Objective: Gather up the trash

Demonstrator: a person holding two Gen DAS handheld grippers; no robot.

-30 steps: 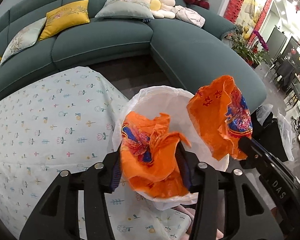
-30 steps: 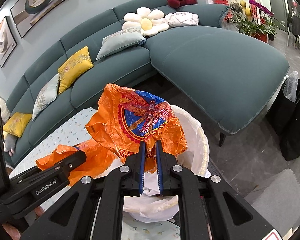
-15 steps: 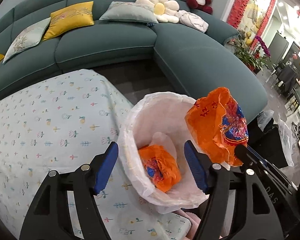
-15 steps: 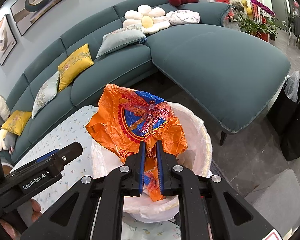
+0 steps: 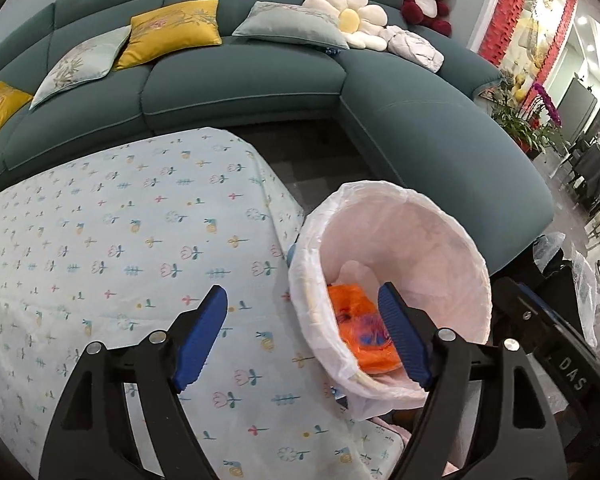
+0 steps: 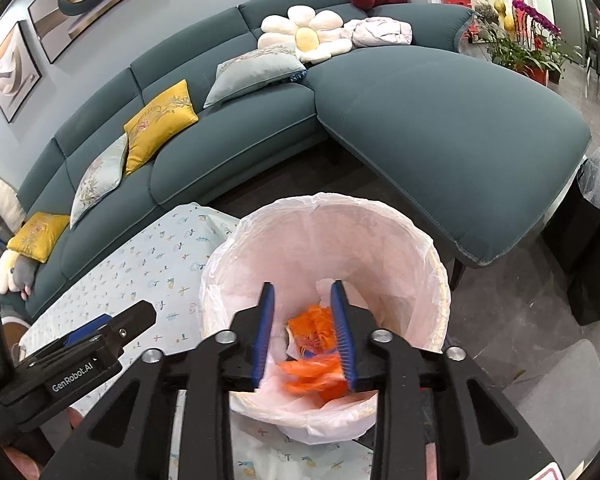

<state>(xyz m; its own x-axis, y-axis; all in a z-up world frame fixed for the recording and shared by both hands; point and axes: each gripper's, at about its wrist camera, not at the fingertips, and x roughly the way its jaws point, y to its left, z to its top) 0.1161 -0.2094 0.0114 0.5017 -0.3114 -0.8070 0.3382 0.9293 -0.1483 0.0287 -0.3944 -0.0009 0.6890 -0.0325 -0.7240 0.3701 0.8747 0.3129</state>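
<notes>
Orange wrappers dropping into the lined bin

Crumpled orange wrappers [image 6: 314, 326] lie at the bottom of the white-lined trash bin [image 6: 432, 264], and another orange wrapper [image 6: 312, 376], blurred, shows between the fingers of the right gripper [image 6: 303, 336], whose jaws stand parted and not clamped on it; it looks to be falling free. The left gripper [image 5: 304, 336] hangs with its jaws wide apart and nothing between them, straddling the near rim of the bin, which stands just off the corner of the floral tablecloth [image 5: 112, 248]. I judge the drop-off step to be finishing. No more trash shows on the cloth, so the next move calls for lifting both grippers clear of the liner without snagging it, then looking for remaining litter.
</notes>
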